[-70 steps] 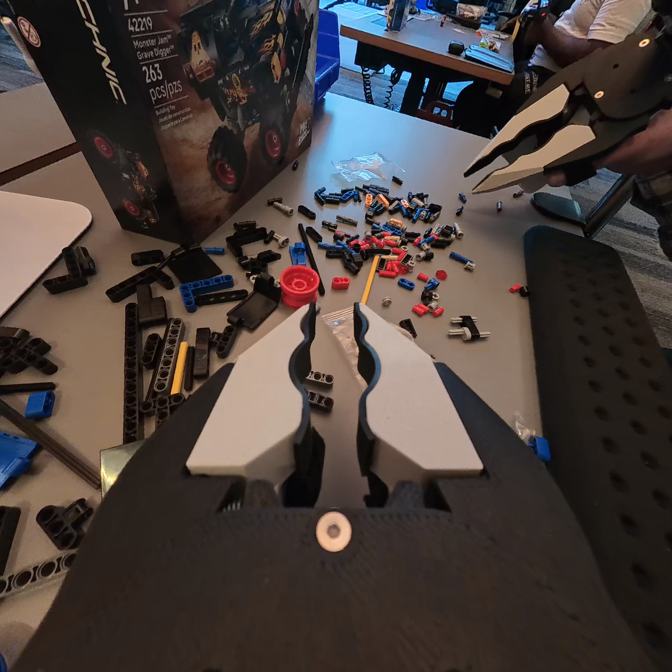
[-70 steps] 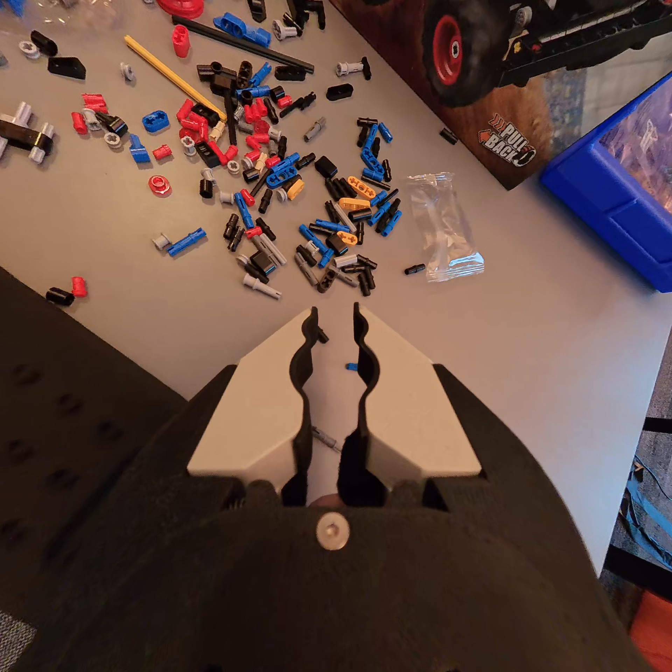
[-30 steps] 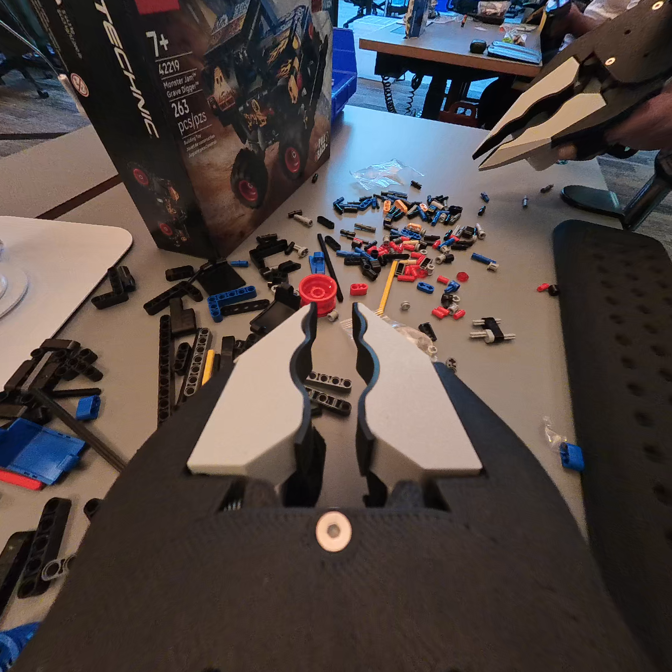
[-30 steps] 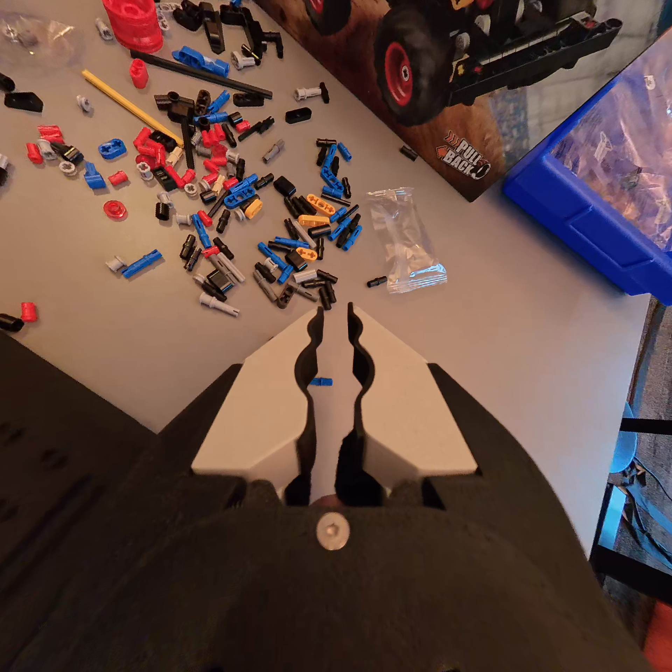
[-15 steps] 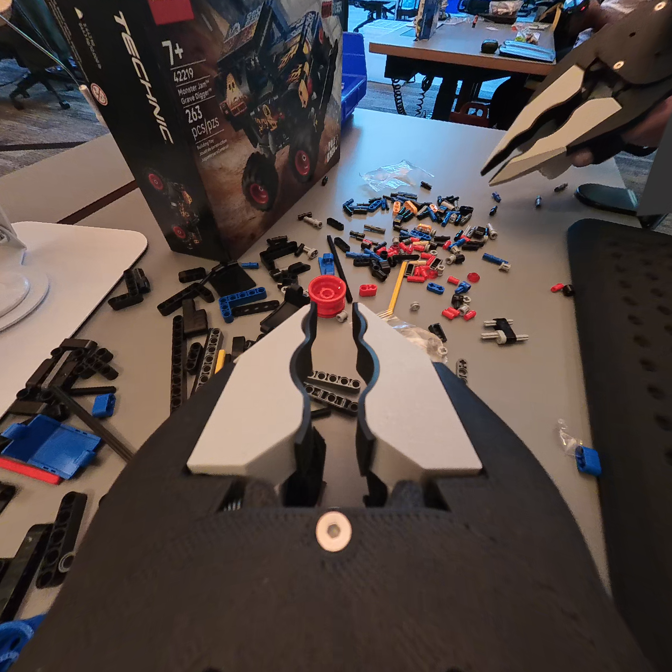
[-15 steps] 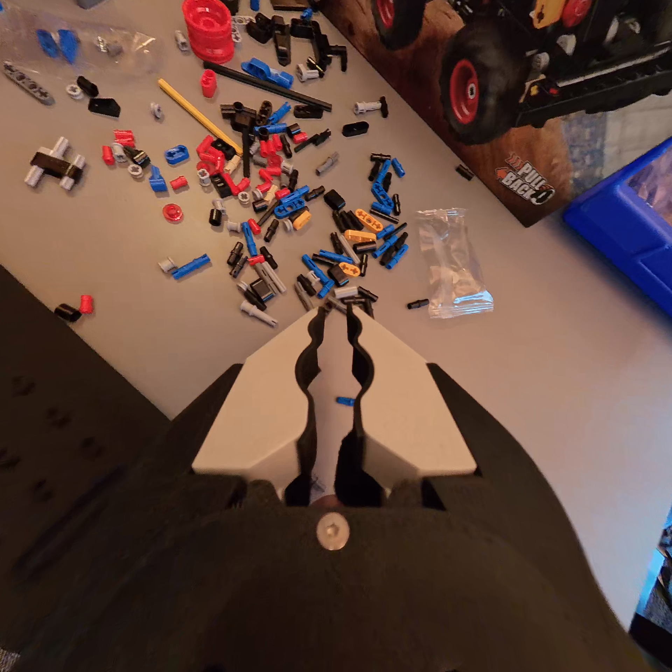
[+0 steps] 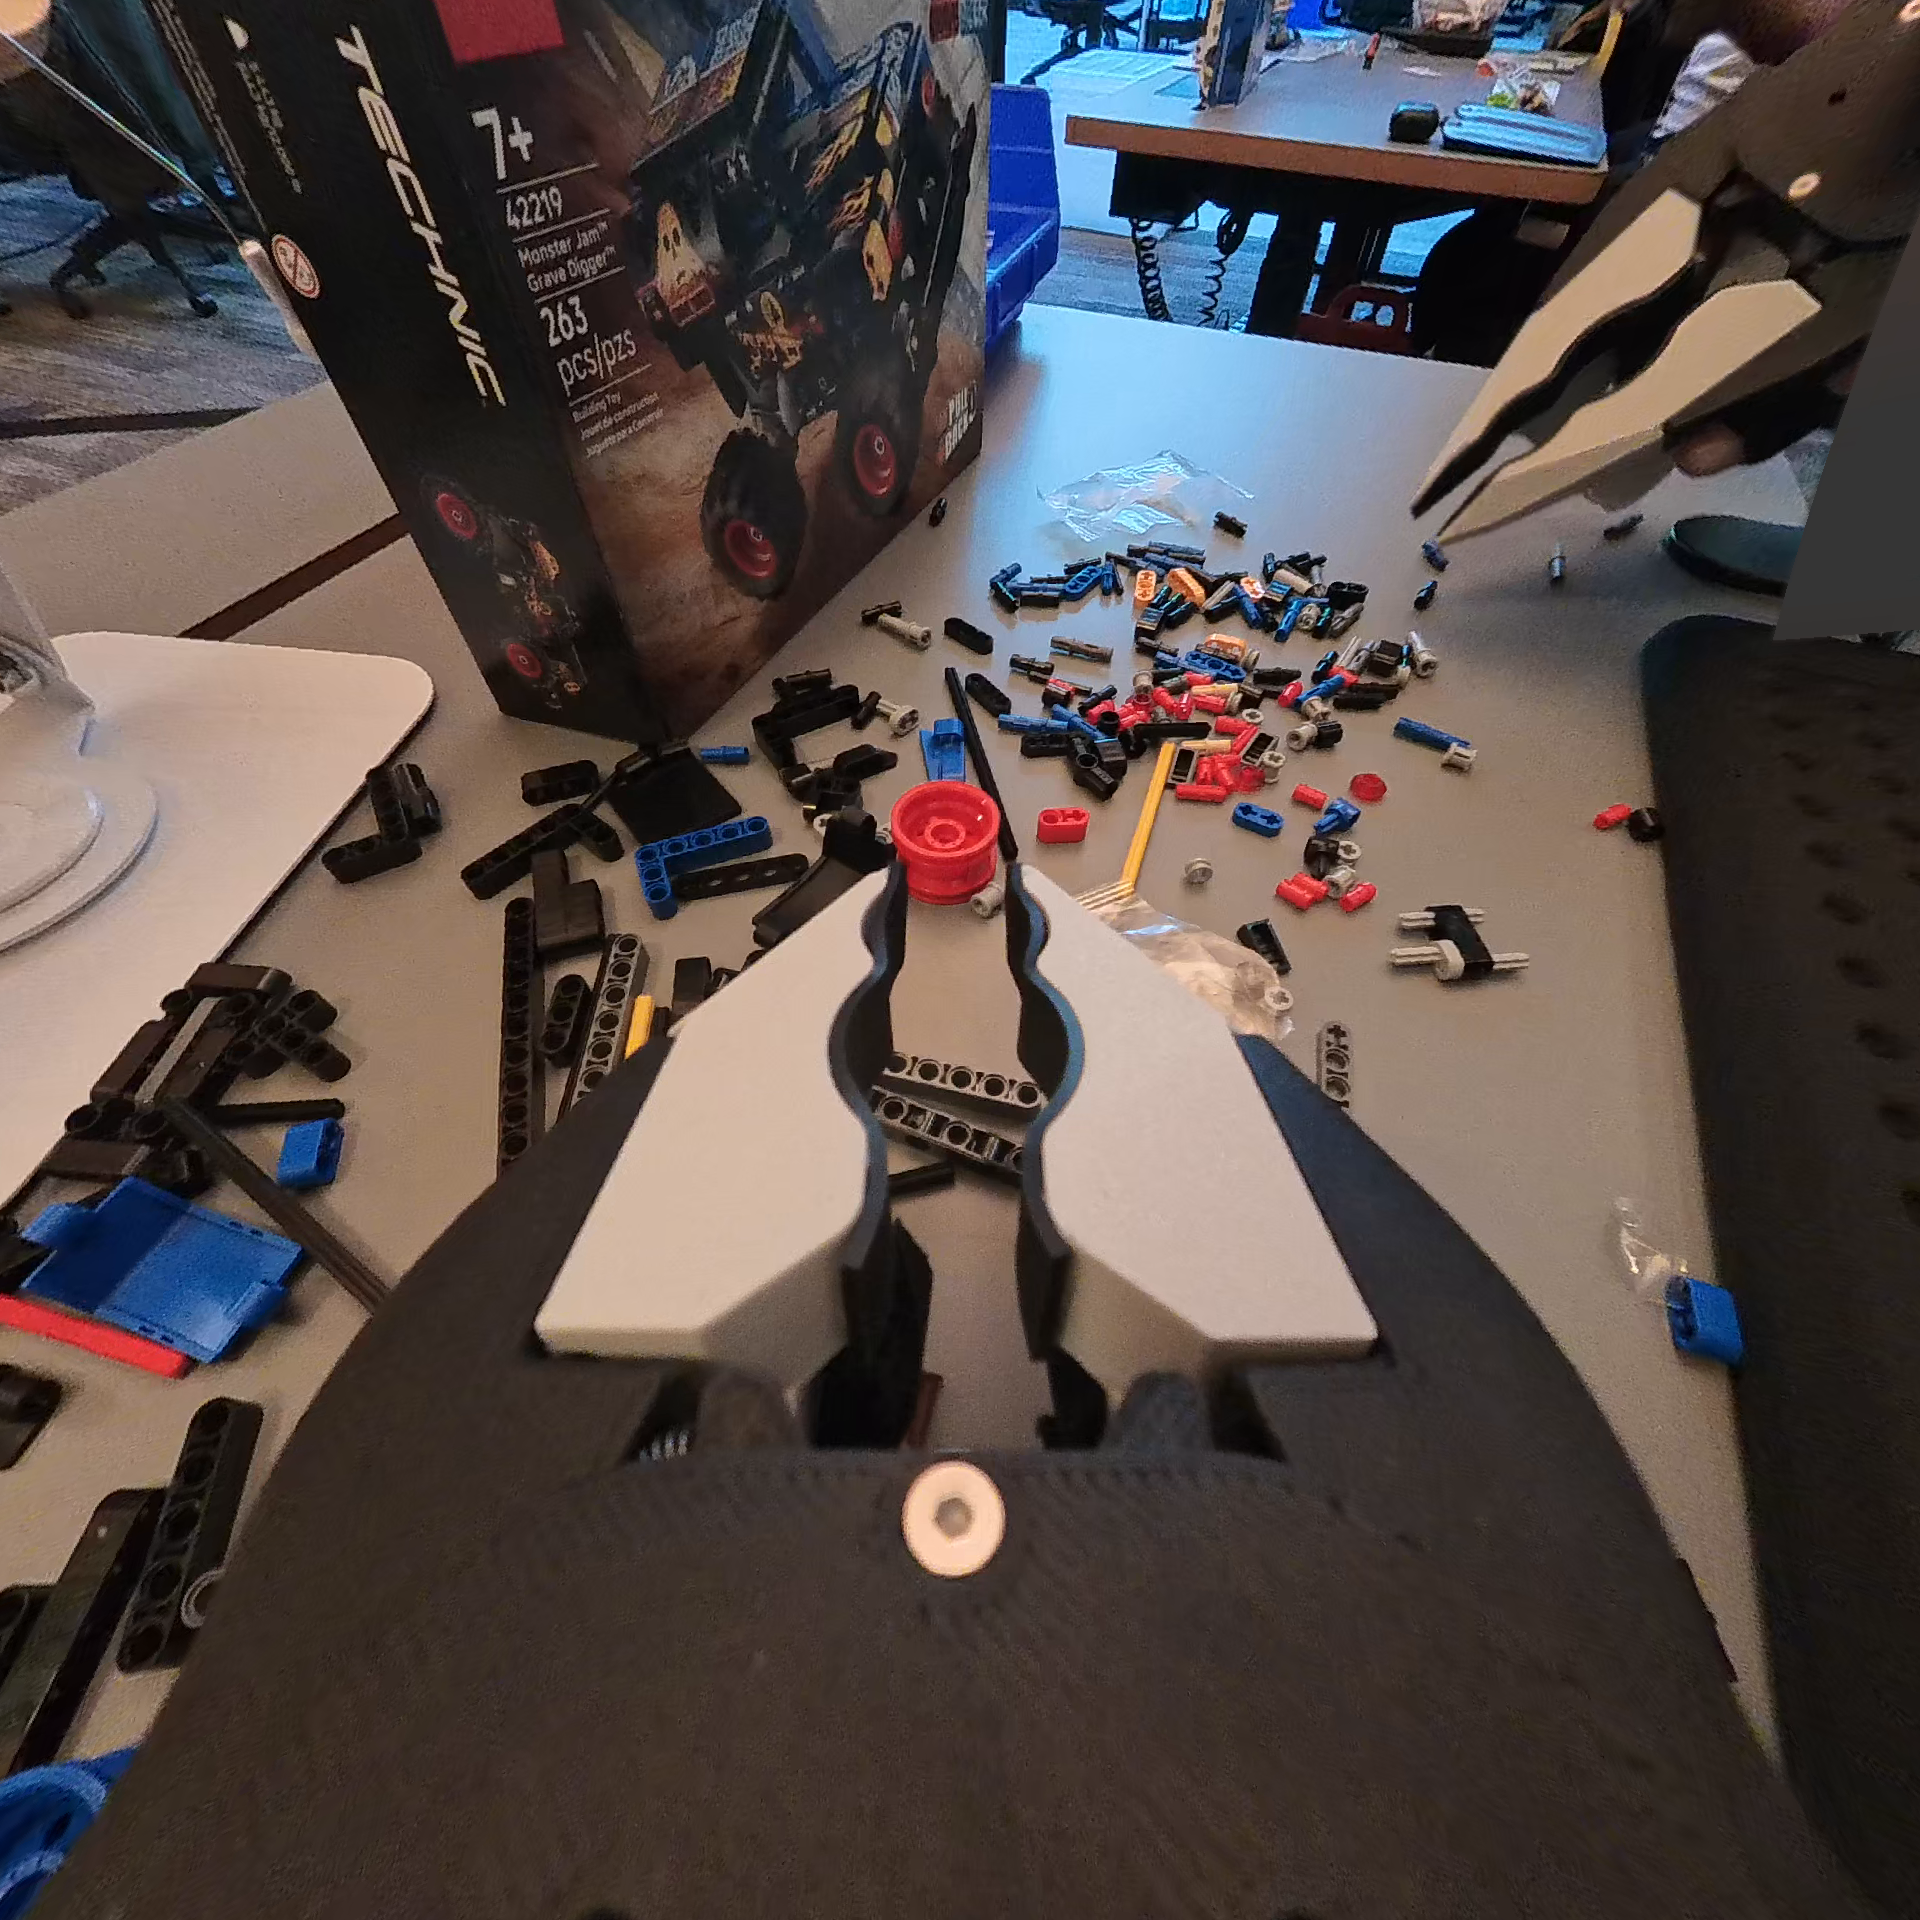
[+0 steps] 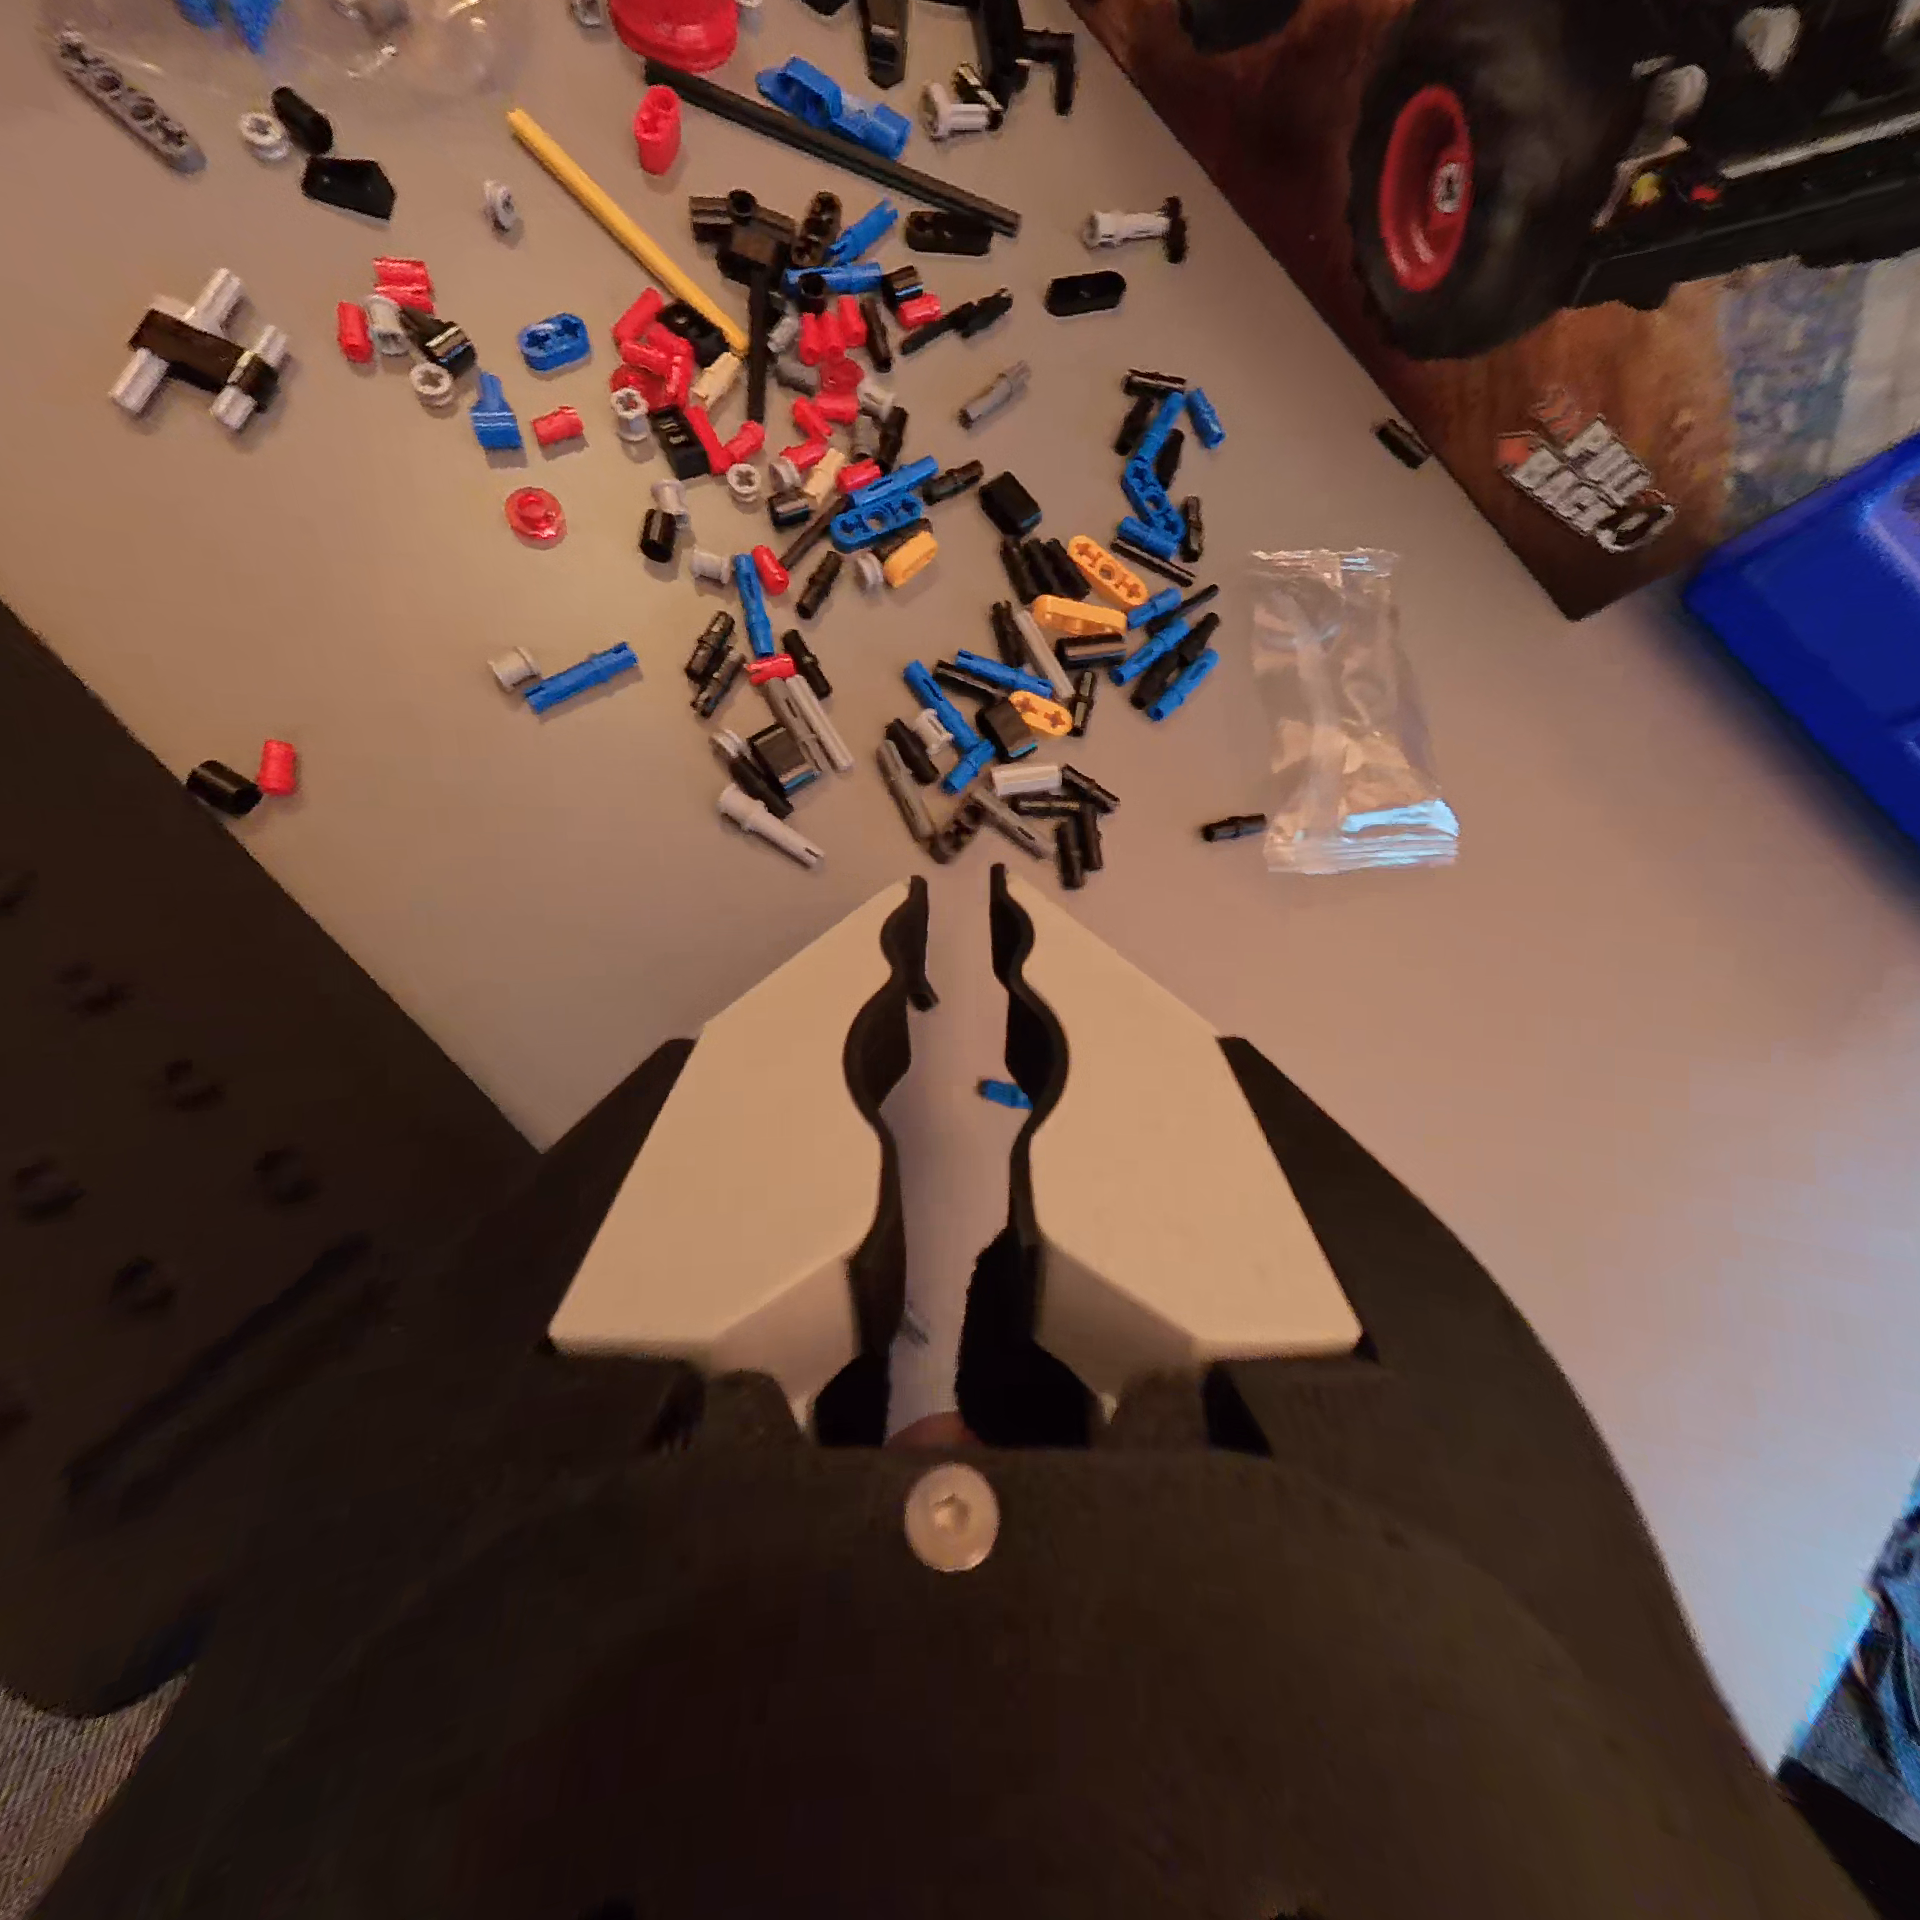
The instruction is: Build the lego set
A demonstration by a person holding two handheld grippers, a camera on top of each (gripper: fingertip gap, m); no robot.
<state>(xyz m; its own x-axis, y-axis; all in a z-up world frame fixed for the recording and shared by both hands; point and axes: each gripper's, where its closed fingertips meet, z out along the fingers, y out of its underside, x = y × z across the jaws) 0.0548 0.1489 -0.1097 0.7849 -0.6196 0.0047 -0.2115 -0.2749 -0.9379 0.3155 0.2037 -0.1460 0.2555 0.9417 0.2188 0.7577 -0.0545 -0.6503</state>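
Observation:
Loose Lego Technic pieces lie on the grey table (image 7: pixel 1507 1091). My left gripper (image 7: pixel 952 883) is open and empty, raised above the table, its tips just short of a red wheel hub (image 7: pixel 943 840). Two black holed beams (image 7: pixel 956 1101) show between its jaws on the table below. My right gripper (image 8: pixel 956 883) is open with a narrow gap and empty. It hovers over the near edge of a pile of small blue, red, black and orange pins (image 8: pixel 935 540). A small blue pin (image 8: pixel 1003 1091) lies on the table under its jaws. It also shows in the left wrist view (image 7: pixel 1434 525).
The set's box (image 7: pixel 644 364) stands at the back left, with a blue bin (image 8: pixel 1829 623) behind it. A clear plastic bag (image 8: pixel 1340 717) lies beside the pin pile. A black perforated mat (image 7: pixel 1787 1039) covers the table's right side. Black beams (image 7: pixel 520 997) and a blue panel (image 7: pixel 156 1262) lie at the left. Spacing between my two grippers at the tips: around 30 cm. The red wheel hub (image 7: pixel 943 840) is about 7 cm from my left fingertips and 25 cm from my right.
My left gripper has drawn back and up, so more of the table shows. My right gripper has shifted over the pin pile's near edge. Both stay open and empty.

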